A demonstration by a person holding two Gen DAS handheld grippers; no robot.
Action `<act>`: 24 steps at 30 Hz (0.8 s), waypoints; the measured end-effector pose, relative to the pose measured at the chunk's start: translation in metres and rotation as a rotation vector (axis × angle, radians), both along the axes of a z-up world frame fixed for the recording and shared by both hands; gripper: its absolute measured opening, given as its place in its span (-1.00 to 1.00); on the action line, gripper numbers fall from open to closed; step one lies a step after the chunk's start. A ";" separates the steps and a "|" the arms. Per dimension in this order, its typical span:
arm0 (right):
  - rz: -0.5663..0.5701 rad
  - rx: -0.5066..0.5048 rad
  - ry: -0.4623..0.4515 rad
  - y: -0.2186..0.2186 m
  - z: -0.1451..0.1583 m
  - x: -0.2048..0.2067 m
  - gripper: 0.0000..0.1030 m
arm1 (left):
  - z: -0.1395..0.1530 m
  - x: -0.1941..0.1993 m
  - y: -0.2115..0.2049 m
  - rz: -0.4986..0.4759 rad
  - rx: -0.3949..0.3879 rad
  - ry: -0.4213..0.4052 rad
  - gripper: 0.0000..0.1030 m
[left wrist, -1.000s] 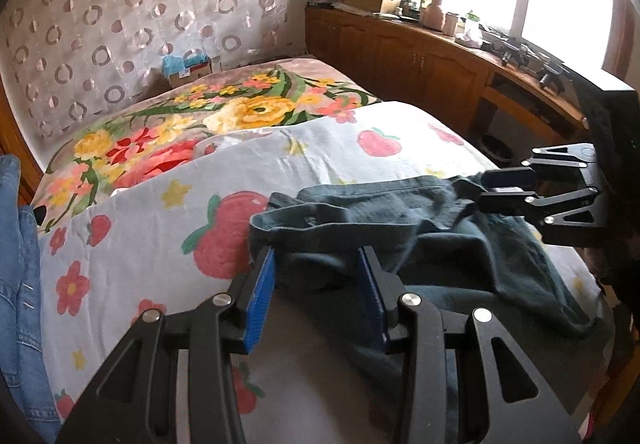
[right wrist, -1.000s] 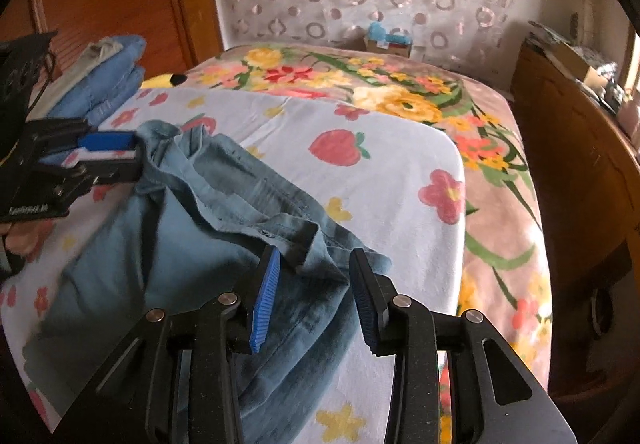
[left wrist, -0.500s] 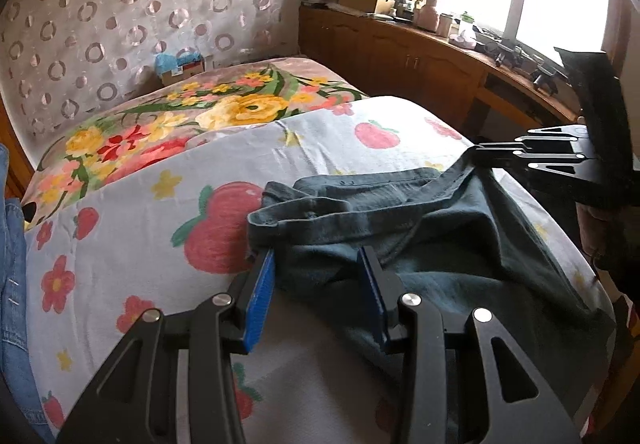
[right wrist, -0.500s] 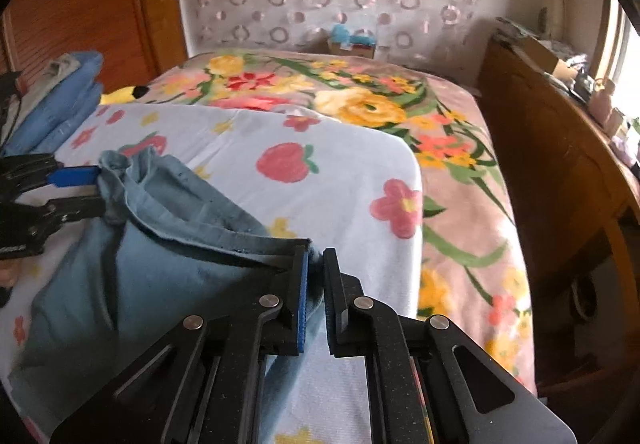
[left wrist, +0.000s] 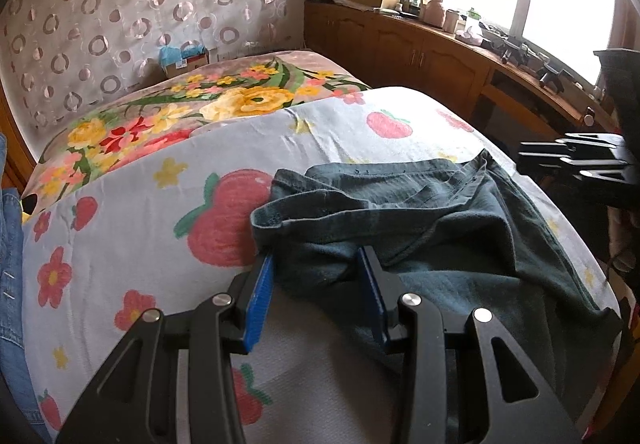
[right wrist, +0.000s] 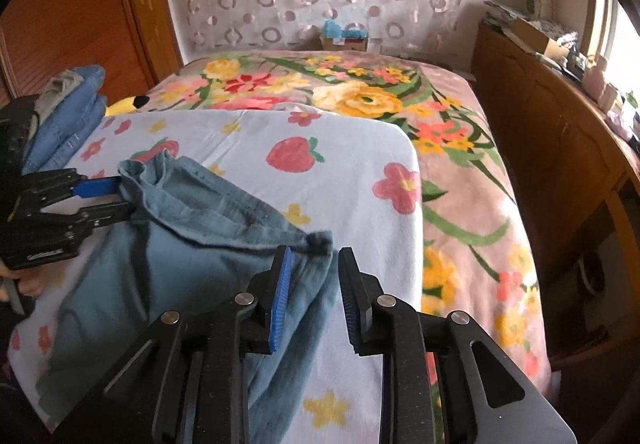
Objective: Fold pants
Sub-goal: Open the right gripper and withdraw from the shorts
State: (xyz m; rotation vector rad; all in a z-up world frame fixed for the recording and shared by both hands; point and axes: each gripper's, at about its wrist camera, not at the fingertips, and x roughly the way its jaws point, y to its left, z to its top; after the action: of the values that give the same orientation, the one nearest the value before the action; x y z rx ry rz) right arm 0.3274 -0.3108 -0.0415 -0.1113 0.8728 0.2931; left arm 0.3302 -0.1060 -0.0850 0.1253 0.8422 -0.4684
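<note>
1. The faded blue-grey denim pants (left wrist: pixel 432 228) lie rumpled on a white bed sheet printed with red strawberries and flowers (left wrist: pixel 132 212), waistband end toward the pillows, the legs running toward the near edge, where both views cut them off.
2. The left gripper (left wrist: pixel 316 284) has its blue-padded fingers spread apart, one on each side of a bunched waistband corner; whether the pads (left wrist: pixel 260 296) touch the cloth cannot be told.
3. From the right wrist view, the left gripper (right wrist: pixel 112 196) shows the same corner between its parted fingers, with part of the fold hidden behind them.
4. The right gripper (right wrist: pixel 310 288) is released, its fingers standing apart over the other waistband corner, which looks smeared by blur.
5. In the left wrist view the right gripper (left wrist: pixel 536 160) appears only as a dark silhouette against the bright window, just beside the waistband; its fingertips are hard to make out there.
6. A stack of folded blue denim garments (right wrist: pixel 68 116) sits at the sheet's left edge, partly hidden behind the left gripper's body.
7. A pink floral blanket with yellow and red blooms (right wrist: pixel 360 92) covers the bed beyond the sheet.
</note>
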 end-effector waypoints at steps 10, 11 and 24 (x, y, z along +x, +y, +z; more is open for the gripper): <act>-0.007 0.022 0.000 -0.005 0.006 -0.057 -0.54 | 0.010 -0.011 0.000 0.015 0.025 -0.028 -0.21; -0.005 0.026 -0.002 -0.005 0.006 -0.063 -0.54 | 0.014 -0.017 0.001 0.015 0.023 -0.034 -0.21; -0.004 0.076 0.022 0.001 -0.004 -0.141 -0.54 | 0.028 -0.108 0.003 -0.009 0.007 -0.024 -0.21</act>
State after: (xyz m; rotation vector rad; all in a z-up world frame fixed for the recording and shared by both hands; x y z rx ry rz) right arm 0.1868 -0.3095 -0.0455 -0.0360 0.8831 0.3236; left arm 0.2222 -0.1028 -0.0574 0.1413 0.8199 -0.4715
